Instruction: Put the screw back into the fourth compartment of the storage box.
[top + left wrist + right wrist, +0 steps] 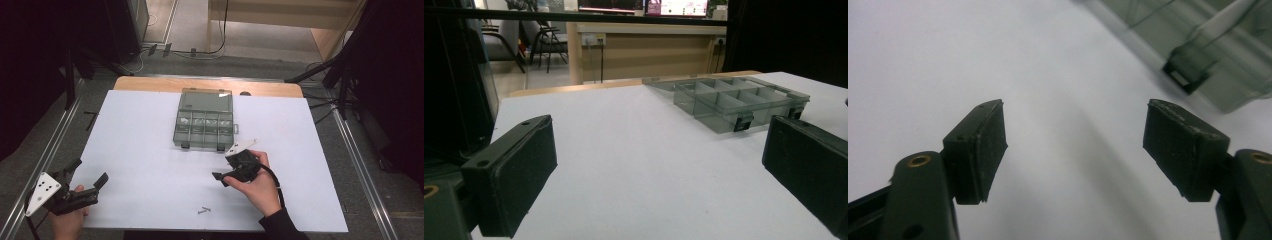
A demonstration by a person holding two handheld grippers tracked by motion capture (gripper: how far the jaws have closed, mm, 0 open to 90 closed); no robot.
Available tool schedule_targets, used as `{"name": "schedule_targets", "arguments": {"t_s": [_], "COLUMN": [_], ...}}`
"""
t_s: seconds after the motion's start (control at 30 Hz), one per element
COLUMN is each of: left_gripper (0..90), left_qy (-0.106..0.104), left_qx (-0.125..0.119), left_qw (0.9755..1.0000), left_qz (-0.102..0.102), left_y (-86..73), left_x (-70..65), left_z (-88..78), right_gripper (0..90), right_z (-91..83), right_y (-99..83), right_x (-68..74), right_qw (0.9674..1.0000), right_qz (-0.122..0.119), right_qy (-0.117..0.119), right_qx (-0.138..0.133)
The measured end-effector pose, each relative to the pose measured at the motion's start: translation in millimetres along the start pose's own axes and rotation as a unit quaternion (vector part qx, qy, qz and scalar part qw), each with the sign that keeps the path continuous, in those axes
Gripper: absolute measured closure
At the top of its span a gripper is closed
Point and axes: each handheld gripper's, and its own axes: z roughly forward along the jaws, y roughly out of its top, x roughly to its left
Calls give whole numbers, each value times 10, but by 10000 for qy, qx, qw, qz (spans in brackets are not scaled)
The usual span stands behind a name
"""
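one organiser box (205,120), two grippers apart.

Bright, evenly lit white table (150,150) amid dark surroundings; blurred organizer box (1208,45) up close.

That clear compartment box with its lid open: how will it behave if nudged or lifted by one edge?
The box looks like thin clear plastic holding little, so probably light and stiff. It lies flat on the smooth white table, so a nudge would likely slide it, not tip it. The open lid may swing if lifted.
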Motion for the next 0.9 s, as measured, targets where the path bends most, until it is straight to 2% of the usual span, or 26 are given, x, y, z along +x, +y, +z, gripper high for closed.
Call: {"name": "schedule_targets", "arguments": {"t_s": [0.03,0.3,0.43,0.67,0.9], "left_gripper": [12,12,12,12,12], "left_qy": [0,1,0,-1,1], "left_qx": [-1,-6,-8,0,-16], "left_qw": [10000,10000,10000,10000,10000], "left_qz": [2,0,0,-4,-19], "left_y": [0,1,3,5,7], "left_x": [0,-1,-1,2,1], "left_z": [1,1,-2,-6,-6], "right_gripper": [285,362,403,484,602], "right_z": [10,92,122,168,175], "right_y": [-22,-143,-200,-300,-344], "right_x": [48,336,449,601,669], "right_qw": [10000,9991,9986,9967,9965], "right_qz": [47,-169,-172,-289,-398], "right_qy": [34,346,460,677,659], "right_qx": [47,172,217,337,320]}}
